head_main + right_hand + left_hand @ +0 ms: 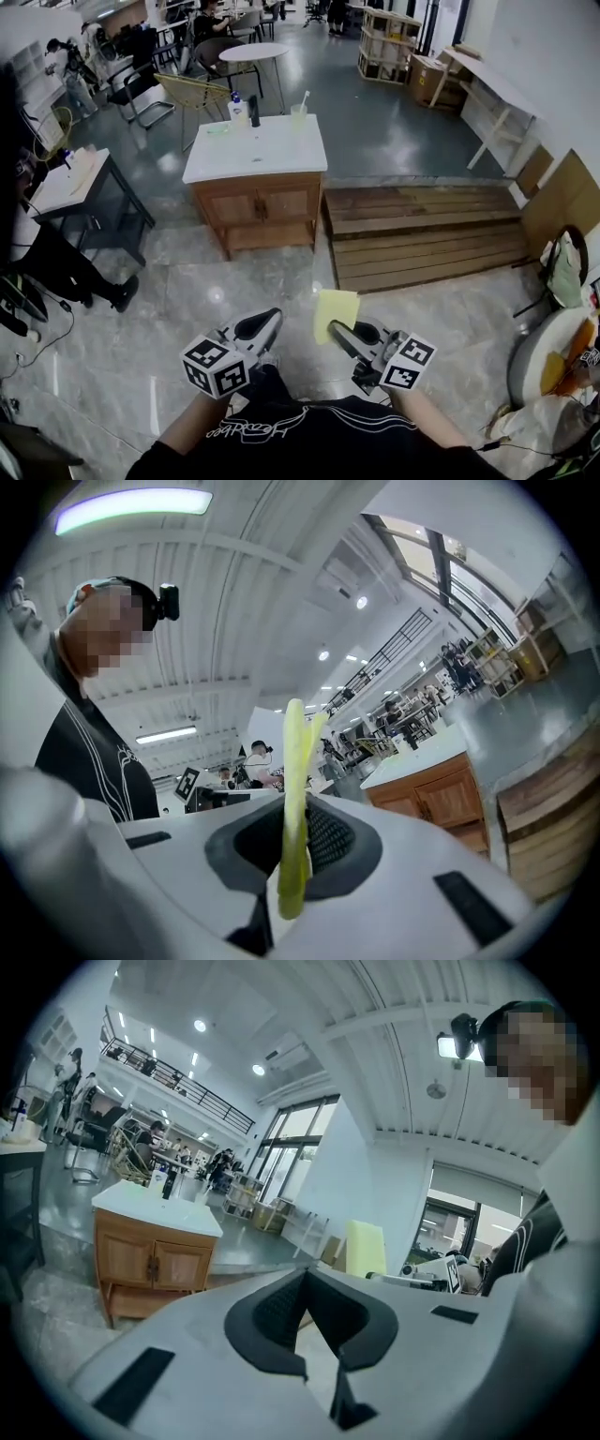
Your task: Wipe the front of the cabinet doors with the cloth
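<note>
Cloth pinched upright in right gripper, near body; left gripper clenched, empty. Cabinet doors far ahead (well apart). Approach first, press cloth flat, wipe evenly.

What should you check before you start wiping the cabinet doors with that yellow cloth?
1. The right claw pinches the cloth: ok.
2. The left claw is shut with nothing in it: ok.
3. The doors of the cabinet are shut: ok.
4. The cabinet is near enough to wipe: not ok, it stands far off across the floor.
5. The cloth is damp: cannot tell.
</note>
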